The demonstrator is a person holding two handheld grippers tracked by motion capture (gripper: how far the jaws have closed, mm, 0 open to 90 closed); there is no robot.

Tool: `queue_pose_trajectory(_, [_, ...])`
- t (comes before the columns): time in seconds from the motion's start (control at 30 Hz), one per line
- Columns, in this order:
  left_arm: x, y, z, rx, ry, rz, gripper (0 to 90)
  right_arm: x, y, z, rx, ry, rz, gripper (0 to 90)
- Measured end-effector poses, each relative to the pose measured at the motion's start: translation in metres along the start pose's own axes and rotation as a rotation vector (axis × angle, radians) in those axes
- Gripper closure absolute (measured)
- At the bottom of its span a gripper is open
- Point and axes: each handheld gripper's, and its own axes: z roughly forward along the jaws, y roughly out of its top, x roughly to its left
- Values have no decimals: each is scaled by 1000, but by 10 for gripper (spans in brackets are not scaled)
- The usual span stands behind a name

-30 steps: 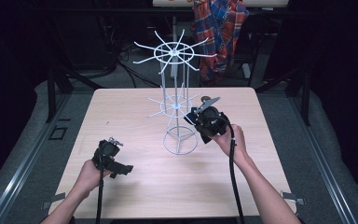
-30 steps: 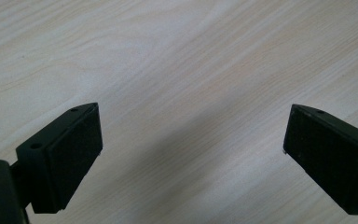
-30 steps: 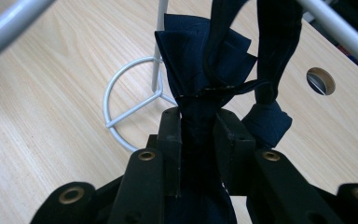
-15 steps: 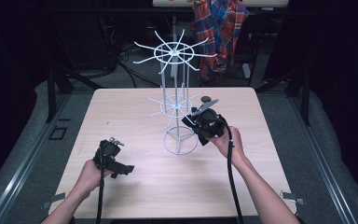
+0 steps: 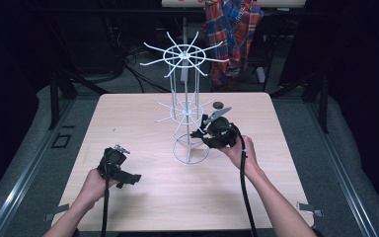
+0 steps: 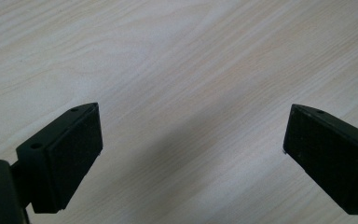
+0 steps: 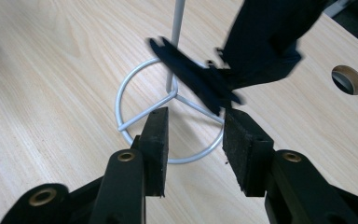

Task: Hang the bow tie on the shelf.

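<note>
- Wire stand (image 5: 184, 98): white, standing upright mid-worktop (image 5: 128, 118), with two tiers of spokes and a ring base (image 5: 205, 154). Nothing is hanging on any spoke as far as the high view is showing.
- Right gripper (image 5: 198, 133): I am holding it low beside the stand, jaws pointing at the pole just above the ring base. The jaws are standing part-way apart, with bare worktop and ring visible through the gap.
- Left gripper (image 5: 131, 178): I am keeping it near my edge of the worktop, well apart from the stand, jaws spread wide and holding nothing.
- Progress, as I am judging it: the work on the stand is sitting at an early stage. The approach to its foot is made, but no grasp on the wire is closed yet, and the left side is idling.
- Right gripper view: this is adding the ring base (image 7: 121, 100) and its cross-struts close up, lying just past my right gripper (image 7: 193, 126). A blurred dark object (image 7: 191, 77) is slanting across just beyond the jaw tips. I cannot tell what it is or whether it is touching the jaws. The high view is not resolving it.
- Left gripper view: this is confirming the wide spread of my left gripper (image 6: 191, 135) over plain wood grain.
- High view: this is adding the spoke tiers, both forearms and a round hole (image 5: 218, 104) in the worktop behind the stand.
</note>
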Motion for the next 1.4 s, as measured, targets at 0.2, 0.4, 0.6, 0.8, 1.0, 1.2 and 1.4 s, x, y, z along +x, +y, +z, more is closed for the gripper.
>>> queue_pose_trajectory(0.2, [0,1,2,3,-8,-8,46,2,-4,-8,-7,12,2,575])
queue_pose_trajectory(0.4, [1,1,1,-4,-1,-9,52,3,-9,-21,2,17,-10,491])
queue_pose_trajectory(0.6, [0,2,1,-13,-8,-19,46,0,-17,-39,1,11,5,442])
queue_pose_trajectory(0.8, [2,2,2,-20,-10,-26,45,-5,-20,-48,8,14,18,376])
queue_pose_trajectory(1.0, [3,1,1,-22,-5,-34,45,-3,-20,-53,13,25,3,319])
queue_pose_trajectory(1.2, [3,1,1,-20,-3,-33,45,-4,-32,-60,35,25,2,242])
queue_pose_trajectory(1.4, [3,1,1,-16,-2,-31,45,-12,-47,-71,30,17,42,197])
